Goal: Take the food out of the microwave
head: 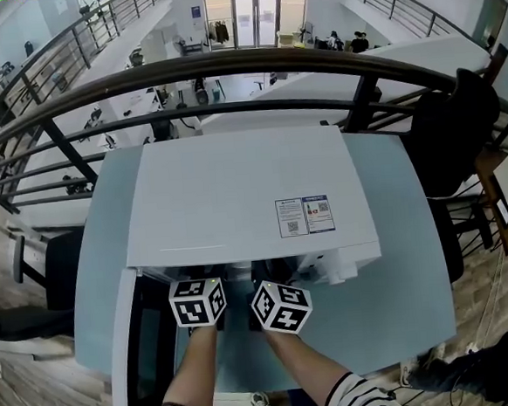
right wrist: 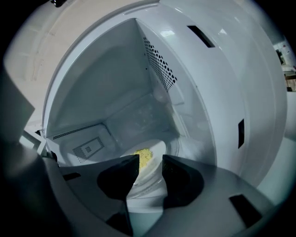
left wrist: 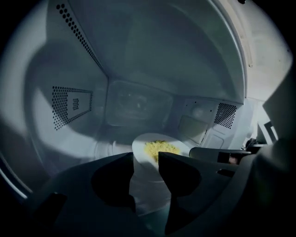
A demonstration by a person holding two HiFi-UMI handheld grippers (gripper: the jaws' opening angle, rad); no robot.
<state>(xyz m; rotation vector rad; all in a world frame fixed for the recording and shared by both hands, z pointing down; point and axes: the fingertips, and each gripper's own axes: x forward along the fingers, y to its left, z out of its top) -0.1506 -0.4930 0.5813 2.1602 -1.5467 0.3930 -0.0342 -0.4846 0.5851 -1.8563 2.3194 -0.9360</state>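
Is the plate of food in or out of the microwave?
In. The plate with yellow food rests on the floor of the microwave cavity.

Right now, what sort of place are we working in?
Probably an upper gallery in an open office or lab building: the white microwave sits on a pale table beside a dark railing, overlooking a busy lower floor and glass entrance doors.

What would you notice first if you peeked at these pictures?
The big white microwave on the pale blue table, with its door open on the left. Inside sits a white plate of yellow food, and the left gripper and right gripper both reach in with jaws open.
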